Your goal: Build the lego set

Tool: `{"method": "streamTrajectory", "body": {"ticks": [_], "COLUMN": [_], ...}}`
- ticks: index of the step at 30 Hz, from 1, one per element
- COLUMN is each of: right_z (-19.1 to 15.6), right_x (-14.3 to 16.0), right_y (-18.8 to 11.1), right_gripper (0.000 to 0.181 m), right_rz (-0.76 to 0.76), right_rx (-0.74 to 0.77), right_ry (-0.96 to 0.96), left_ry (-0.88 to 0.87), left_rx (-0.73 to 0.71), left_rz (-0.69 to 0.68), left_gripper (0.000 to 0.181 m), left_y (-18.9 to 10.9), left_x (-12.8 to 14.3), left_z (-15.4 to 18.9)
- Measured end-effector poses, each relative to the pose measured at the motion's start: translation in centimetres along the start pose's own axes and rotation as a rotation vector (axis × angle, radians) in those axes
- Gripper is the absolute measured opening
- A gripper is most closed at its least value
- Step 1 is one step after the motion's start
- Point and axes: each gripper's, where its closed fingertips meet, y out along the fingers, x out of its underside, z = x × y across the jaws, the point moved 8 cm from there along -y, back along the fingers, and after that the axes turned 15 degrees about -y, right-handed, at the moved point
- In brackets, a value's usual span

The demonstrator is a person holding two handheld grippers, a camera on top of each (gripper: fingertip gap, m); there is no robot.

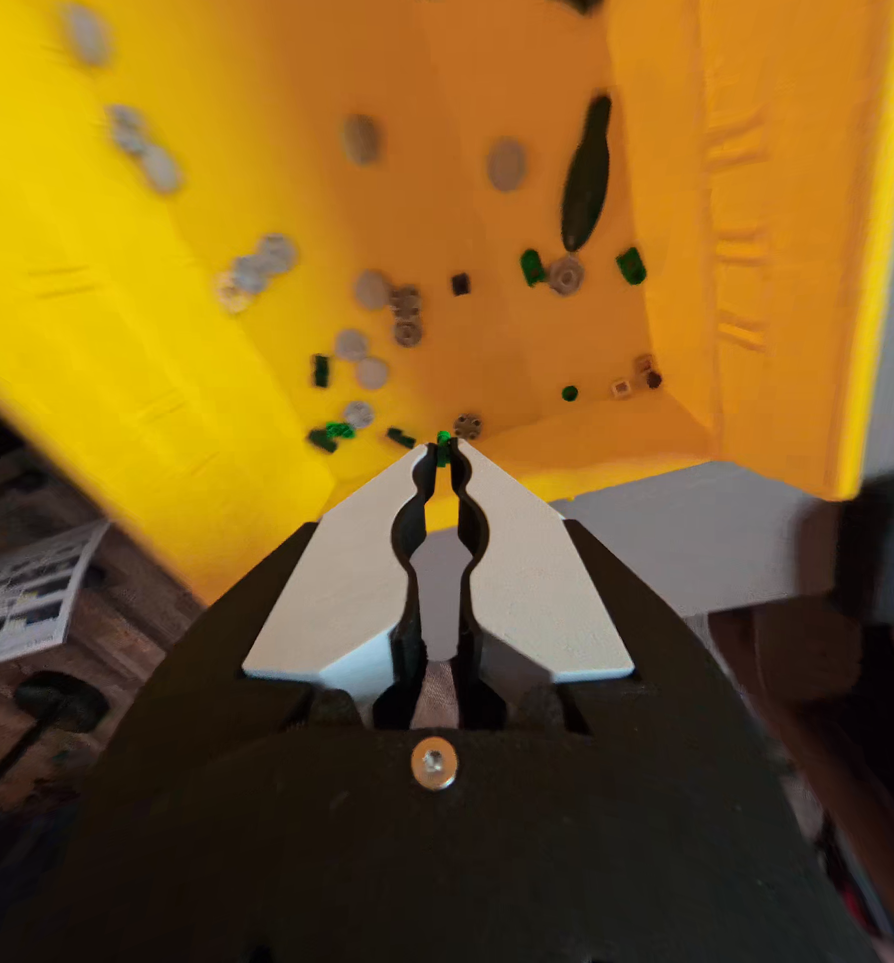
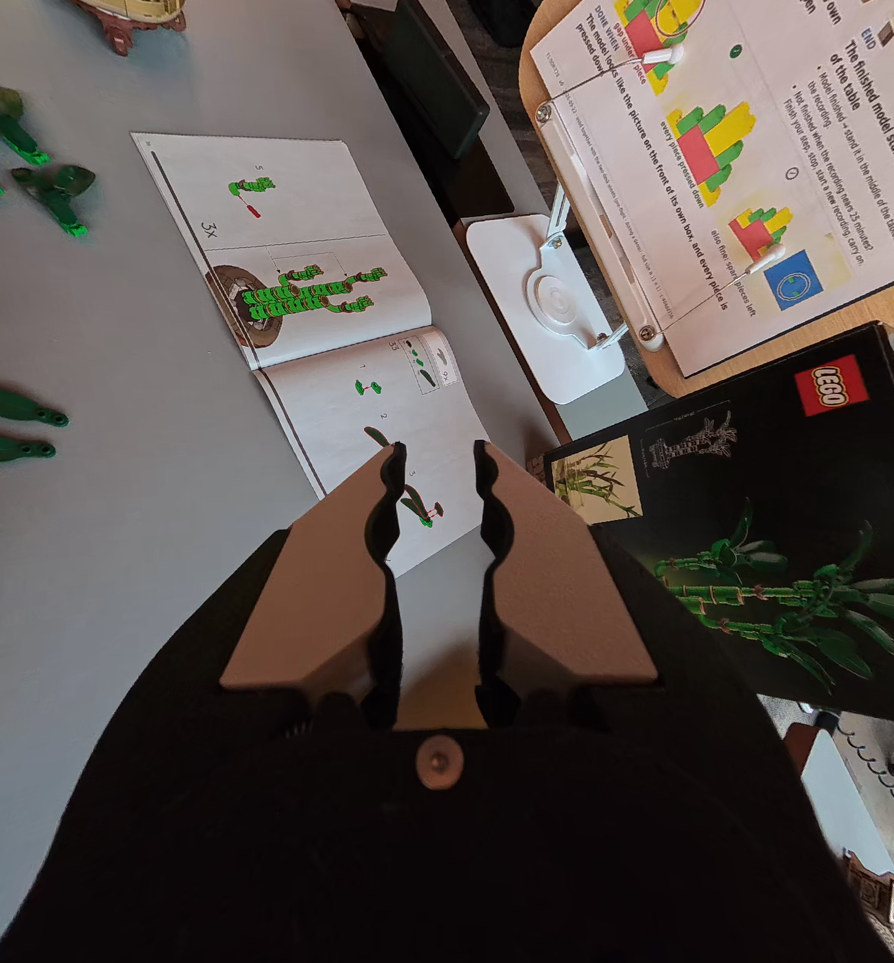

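In the left wrist view my left gripper [image 1: 443, 447] is shut on a small bright green piece [image 1: 442, 443], pinched at the fingertips over the near edge of a yellow tray [image 1: 121, 292]. The tray holds loose grey round pieces [image 1: 370, 289], small green pieces [image 1: 532, 267] and a long dark green leaf [image 1: 586, 174]. In the right wrist view my right gripper [image 2: 439, 449] is open and empty above the open instruction booklet [image 2: 299, 271] on the grey table [image 2: 137, 521]. Two dark green leaves [image 2: 15, 406] and assembled leaf sprigs [image 2: 56, 195] lie at the left.
The black set box [image 2: 778, 521] lies right of the booklet. A white stand [image 2: 554, 307] holds a board with a printed sheet [image 2: 747, 172] at the upper right. A brown and tan model base [image 2: 127, 18] shows at the top left. A printed sheet [image 1: 22, 594] lies left of the tray.
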Motion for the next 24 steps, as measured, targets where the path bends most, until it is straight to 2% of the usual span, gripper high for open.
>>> {"method": "streamTrajectory", "body": {"ticks": [2,4,6,9,12,16,20,24], "right_z": [0.2,0.4,0.5,0.4,0.5,0.6,0.6,0.9], "right_x": [0.0,0.0,-0.1,0.2,0.8,1.1,1.4,2.1], "right_y": [-0.3,-0.6,-0.8,-1.1,-1.7,-2.5,-3.4,-4.0], "right_gripper": [0.025,0.025,0.026,0.026,0.026,0.026,0.026,0.026], "right_rz": [0.006,0.018,0.029,0.038,0.049,0.087,0.116,0.144], "right_rx": [0.014,0.024,0.028,0.024,0.025,0.030,0.039,0.052], "right_ry": [0.002,0.003,0.002,0.010,0.029,0.040,0.045,0.069], "left_ry": [-0.109,-0.155,-0.061,0.138,0.326,0.505,0.564,0.583], "left_rx": [0.045,0.283,0.470,0.563,0.692,0.738,0.790,0.774], "left_rz": [0.209,0.397,0.472,0.533,0.470,0.271,0.096,-0.060], "left_gripper": [0.003,0.003,0.003,0.003,0.003,0.002,0.003,0.003], "left_y": [-4.2,-7.3,-8.4,-7.5,-5.6,-2.6,0.0,2.6], "left_x": [1.0,2.3,3.5,3.3,0.9,-3.2,-6.5,-8.3], "left_z": [1.7,6.6,13.0,23.3,33.7,43.9,48.9,50.8]}}
